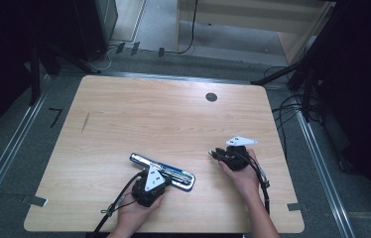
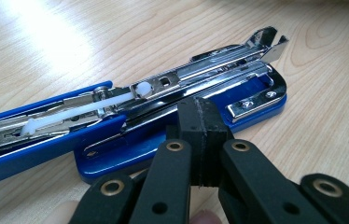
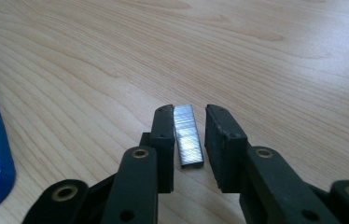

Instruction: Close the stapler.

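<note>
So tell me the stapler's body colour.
Blue, with chrome metal inside; the stapler shows best in the left gripper view.

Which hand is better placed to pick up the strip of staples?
Right. The right tool has its jaws on both sides of the staple strip, not yet pressing it. The left tool is shut at the open stapler.

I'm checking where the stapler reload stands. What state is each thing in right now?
Stapler: lying on the table, top swung open, metal staple channel exposed.
Staple strip: flat on the table between the right tongs' jaws, touching one jaw, a gap to the other; not clamped.
Left tongs: shut, jaws pressed together beside the stapler's blue base.
Right tongs: open around the staple strip.
</note>
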Motion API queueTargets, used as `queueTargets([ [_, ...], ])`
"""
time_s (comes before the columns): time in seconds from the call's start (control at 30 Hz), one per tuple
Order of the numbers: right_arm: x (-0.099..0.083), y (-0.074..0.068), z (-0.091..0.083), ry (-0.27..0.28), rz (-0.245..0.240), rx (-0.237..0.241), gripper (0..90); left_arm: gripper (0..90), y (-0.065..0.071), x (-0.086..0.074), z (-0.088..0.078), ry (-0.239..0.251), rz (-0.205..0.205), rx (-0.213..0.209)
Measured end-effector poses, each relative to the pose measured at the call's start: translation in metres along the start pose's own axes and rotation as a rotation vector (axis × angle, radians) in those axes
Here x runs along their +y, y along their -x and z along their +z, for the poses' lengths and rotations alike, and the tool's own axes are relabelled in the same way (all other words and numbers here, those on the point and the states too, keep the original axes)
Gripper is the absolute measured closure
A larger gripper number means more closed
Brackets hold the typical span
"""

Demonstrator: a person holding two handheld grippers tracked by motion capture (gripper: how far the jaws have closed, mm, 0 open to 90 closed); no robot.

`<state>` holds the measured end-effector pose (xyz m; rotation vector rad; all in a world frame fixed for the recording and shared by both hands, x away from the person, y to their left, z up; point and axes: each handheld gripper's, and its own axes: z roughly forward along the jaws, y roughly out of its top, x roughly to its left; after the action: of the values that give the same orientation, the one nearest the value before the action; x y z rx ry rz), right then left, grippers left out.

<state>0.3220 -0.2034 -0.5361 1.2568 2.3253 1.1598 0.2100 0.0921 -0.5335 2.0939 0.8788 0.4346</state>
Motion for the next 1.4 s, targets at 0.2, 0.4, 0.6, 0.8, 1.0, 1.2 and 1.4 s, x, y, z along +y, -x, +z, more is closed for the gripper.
queueTargets([
  [0.2, -0.002, 0.001, 0.0, -0.007, -0.007, 0.005, 74.7, 90.0, 0.0, 0.0, 0.0, 0.0, -0.001, 0.0],
  [0.4, -0.003, -0.001, 0.003, -0.012, -0.015, 0.001, 76.2, 90.0, 0.0, 0.0, 0.0, 0.0, -0.001, -0.001],
  [0.6, -0.004, -0.002, 0.005, -0.006, -0.014, 0.006, 73.4, 90.0, 0.0, 0.0, 0.0, 0.0, -0.002, -0.001],
  [0.8, -0.012, -0.001, 0.001, 0.022, 0.0, 0.003, 76.3, 90.0, 0.0, 0.0, 0.0, 0.0, -0.002, -0.001],
  [1.0, -0.015, 0.0, -0.001, 0.035, 0.0, -0.002, 78.7, 90.0, 0.0, 0.0, 0.0, 0.0, -0.001, 0.0],
  [1.2, -0.014, -0.002, -0.002, 0.023, -0.018, -0.014, 79.5, 90.0, 0.0, 0.0, 0.0, -0.001, -0.002, -0.002],
  [1.4, -0.013, -0.003, -0.006, 0.023, -0.017, -0.007, 79.5, 90.0, 0.0, 0.0, 0.0, -0.002, -0.003, -0.003],
])
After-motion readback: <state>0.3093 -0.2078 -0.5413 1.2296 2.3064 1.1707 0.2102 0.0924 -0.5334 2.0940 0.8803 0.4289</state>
